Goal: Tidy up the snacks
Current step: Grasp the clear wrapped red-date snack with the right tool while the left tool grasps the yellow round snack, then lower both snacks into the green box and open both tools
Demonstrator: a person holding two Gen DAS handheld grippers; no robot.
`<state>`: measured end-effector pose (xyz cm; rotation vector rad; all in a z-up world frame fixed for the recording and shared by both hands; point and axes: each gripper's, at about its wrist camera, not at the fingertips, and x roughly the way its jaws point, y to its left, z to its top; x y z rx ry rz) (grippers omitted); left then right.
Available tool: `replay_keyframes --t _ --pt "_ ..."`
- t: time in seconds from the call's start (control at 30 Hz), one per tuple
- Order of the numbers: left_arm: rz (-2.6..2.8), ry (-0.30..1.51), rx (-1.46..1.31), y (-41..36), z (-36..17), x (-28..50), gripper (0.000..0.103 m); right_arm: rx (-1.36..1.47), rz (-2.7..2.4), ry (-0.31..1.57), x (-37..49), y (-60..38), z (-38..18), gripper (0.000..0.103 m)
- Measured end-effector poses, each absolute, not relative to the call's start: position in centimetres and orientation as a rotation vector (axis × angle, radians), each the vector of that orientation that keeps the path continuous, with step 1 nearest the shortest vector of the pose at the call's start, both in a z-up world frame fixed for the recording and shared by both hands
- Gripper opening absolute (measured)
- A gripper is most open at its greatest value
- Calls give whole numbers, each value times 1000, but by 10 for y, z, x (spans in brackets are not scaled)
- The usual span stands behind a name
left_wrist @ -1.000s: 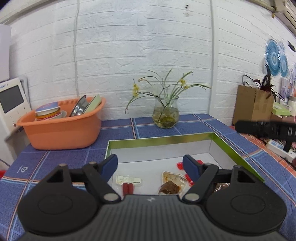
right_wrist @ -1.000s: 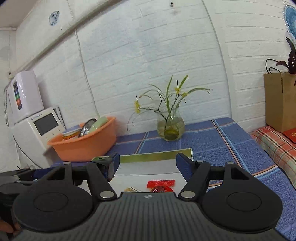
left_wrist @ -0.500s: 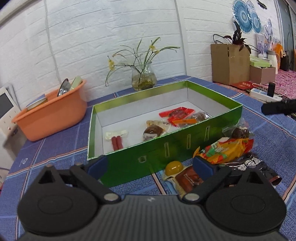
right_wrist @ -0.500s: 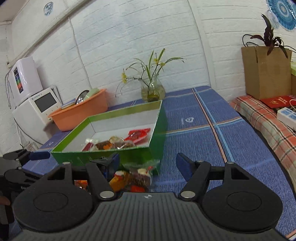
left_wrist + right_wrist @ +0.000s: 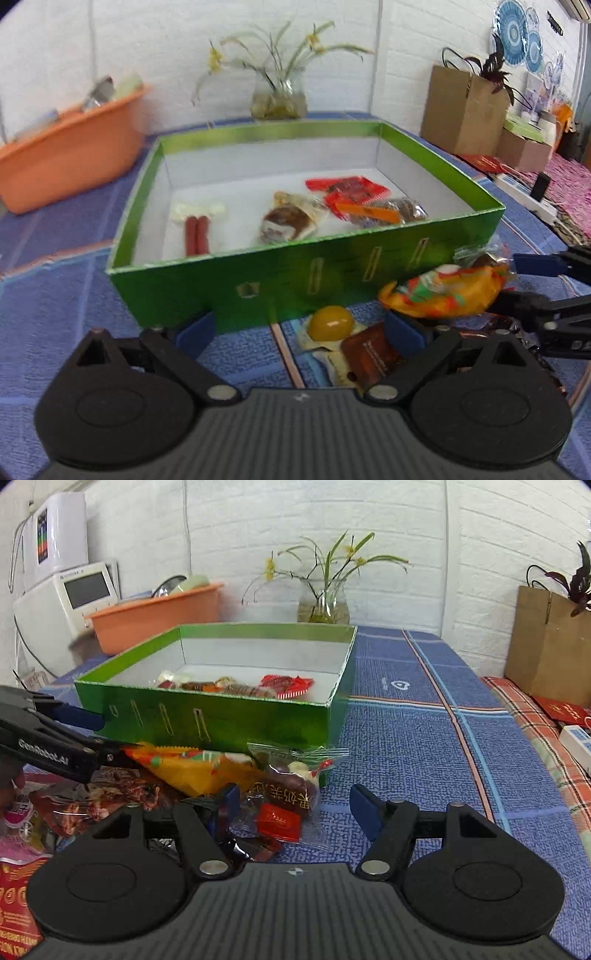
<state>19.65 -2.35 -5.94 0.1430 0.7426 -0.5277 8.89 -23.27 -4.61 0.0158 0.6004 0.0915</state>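
Crinkly snack packets [image 5: 207, 771] beside glossy green box [image 5: 221, 723]

The left wrist view sits low over the table [image 5: 55, 314], looking forward between its own fingers [image 5: 194, 330] at the long near wall of the green box [image 5: 295, 273], close by; the right wrist view is lower still and further right, facing the box's [image 5: 236, 727] near right corner, with the other gripper's fingers [image 5: 75, 716] entering at its left edge; both share the box, the orange snack packet [image 5: 443, 291] [image 5: 195, 770], the vase [image 5: 279, 96] [image 5: 323, 603] and the orange basin [image 5: 70, 147] [image 5: 155, 613].
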Motion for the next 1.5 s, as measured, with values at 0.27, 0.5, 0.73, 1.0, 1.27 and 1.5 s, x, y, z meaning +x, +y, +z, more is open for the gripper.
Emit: replay_keyframes --t 0.27,0.5,0.73,1.0,1.27,1.5 --pt "-652 796 74 -31 -67 199 59 112 121 629 100 -245 -54 76" --pt "-655 781 41 -18 -63 177 40 126 95 587 73 -248 -46 72" --pt "-518 648 -9 21 -45 143 39 116 66 423 34 -248 -22 72" --pt "-364 439 -23 48 -7 96 39 54 240 377 30 -197 0 72" --pt "-329 385 -69 60 19 110 39 38 320 298 42 -164 21 72" --pt "-323 296 -8 35 49 136 39 74 254 171 73 -171 61 72"
